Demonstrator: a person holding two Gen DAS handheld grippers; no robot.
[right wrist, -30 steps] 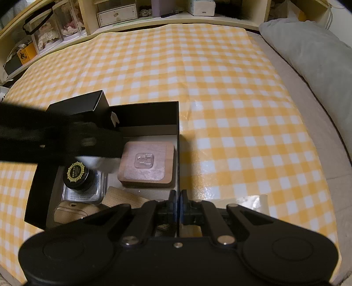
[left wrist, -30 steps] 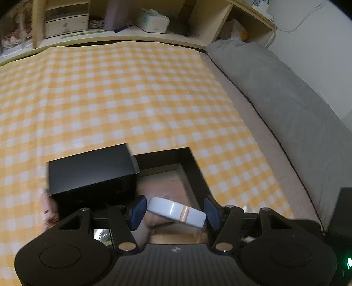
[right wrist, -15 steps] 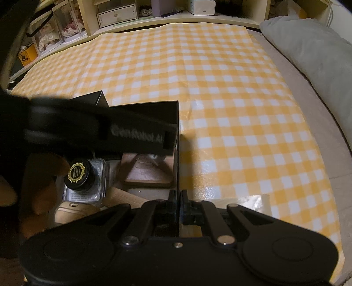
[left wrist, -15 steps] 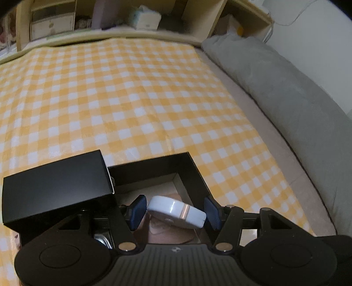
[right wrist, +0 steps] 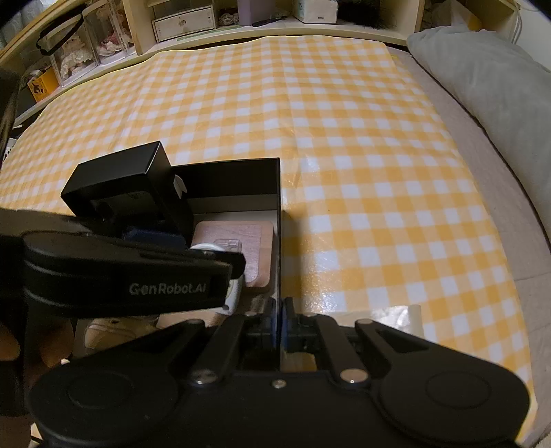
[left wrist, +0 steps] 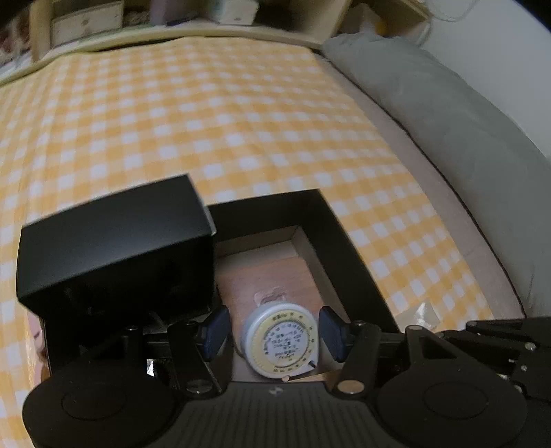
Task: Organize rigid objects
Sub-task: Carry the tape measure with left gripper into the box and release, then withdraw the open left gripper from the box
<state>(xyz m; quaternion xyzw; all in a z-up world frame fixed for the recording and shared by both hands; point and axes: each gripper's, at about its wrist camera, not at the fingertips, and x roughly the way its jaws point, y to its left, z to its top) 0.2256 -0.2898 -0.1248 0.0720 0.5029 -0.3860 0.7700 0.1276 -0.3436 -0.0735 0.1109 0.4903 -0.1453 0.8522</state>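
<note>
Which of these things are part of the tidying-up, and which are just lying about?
Part of the job:
- round white tape measure, loose between the left gripper's fingers
- black box, its wall pinched by the shut right gripper
- wooden square lying inside
- small black box

Lying about:
- checked cloth
- grey pillow
- shelf clutter

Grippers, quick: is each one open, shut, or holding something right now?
Left gripper: jaws partly apart around the round tape measure; whether it grips cannot be told.
Right gripper: shut on the black box wall.
</note>
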